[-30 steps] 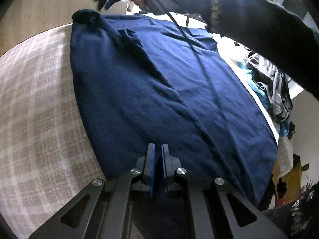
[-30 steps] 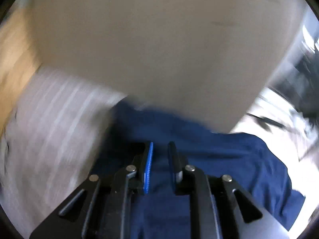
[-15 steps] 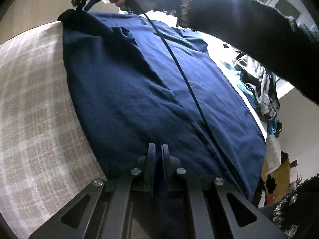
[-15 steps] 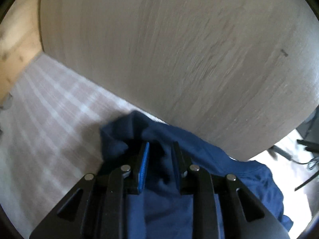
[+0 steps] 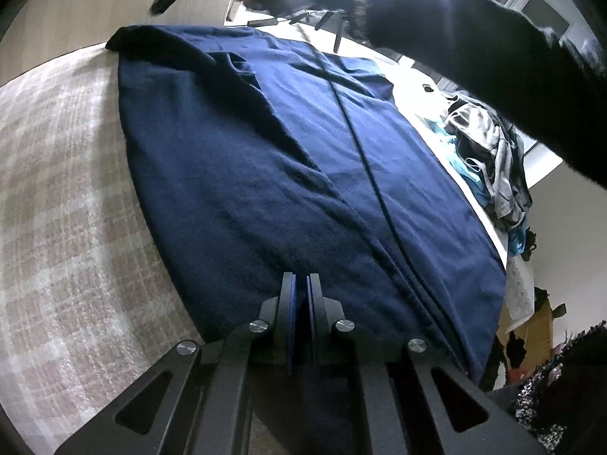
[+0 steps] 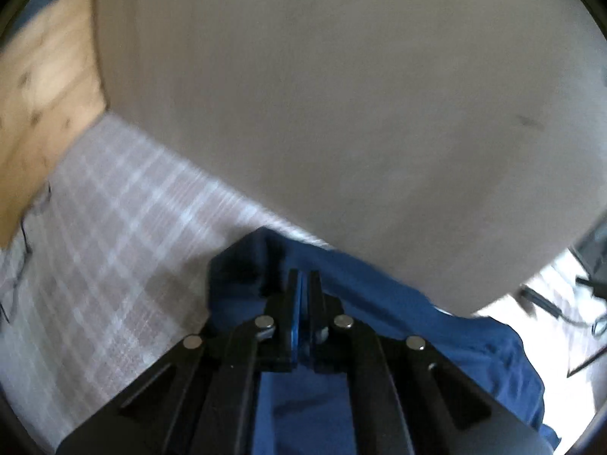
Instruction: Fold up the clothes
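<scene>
Both sets of jaws are pinched tight on the navy shirt [image 5: 288,174]: left gripper [image 5: 299,284] on the near hem, right gripper [image 6: 302,280] on the far corner by the wall [image 6: 341,94]. It's spread over the checked blanket [image 5: 68,204]. I'd lift both ends evenly and keep that edge taut so the fold lands straight.

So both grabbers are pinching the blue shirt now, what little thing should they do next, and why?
Probably lift both corners a little and carry that edge across. The left gripper is shut on the near edge of the blue shirt, and the right gripper is shut on its far corner, so one whole side is held while the rest lies flat on the checked bedcover.
</scene>
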### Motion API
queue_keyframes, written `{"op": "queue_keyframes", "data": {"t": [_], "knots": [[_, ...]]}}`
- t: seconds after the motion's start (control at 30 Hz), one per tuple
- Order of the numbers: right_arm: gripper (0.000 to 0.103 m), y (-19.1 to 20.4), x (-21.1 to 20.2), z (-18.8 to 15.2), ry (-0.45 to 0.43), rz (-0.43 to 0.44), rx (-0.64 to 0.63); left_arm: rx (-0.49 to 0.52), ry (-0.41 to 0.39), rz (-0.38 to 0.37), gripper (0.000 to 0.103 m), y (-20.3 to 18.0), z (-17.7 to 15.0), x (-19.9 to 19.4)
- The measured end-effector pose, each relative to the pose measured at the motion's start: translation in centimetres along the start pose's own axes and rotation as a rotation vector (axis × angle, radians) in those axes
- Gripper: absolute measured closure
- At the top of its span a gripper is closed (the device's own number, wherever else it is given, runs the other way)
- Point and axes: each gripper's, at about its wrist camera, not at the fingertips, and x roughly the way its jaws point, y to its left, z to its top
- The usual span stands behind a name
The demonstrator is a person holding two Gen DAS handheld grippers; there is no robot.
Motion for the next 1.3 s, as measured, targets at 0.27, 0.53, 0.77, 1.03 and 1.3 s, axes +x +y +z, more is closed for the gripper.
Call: {"op": "queue_keyframes", "data": {"t": [0.27,0.53,0.77,1.03,1.3], "knots": [[0.064,5.2,1.0,-2.1,0.05,-0.004,-0.218,0.016,0.007,0.01,0.096,-0.4,0.1,0.2],[0.1,1.0,0.2,-1.4,-0.024,0.052,0.001,0.02,0.002,0.021,0.096,-0.6,0.0,0.1],[0.092,-3.5,0.2,-2.2,-0.041,-0.045,0.115,0.018,0.002,0.021,0.096,-0.6,0.0,0.2],[0.055,4.3,2.2,-2.5,0.012,-0.054,-0.223,-0.059,-0.029,0.062,0.096,1.5,2.6,-1.8],[0.099,0.1,2.0,-2.7,0.001,0.108,-0.061,-0.137,-0.148,0.181,0.096,7.7,8.5,-4.1]]}}
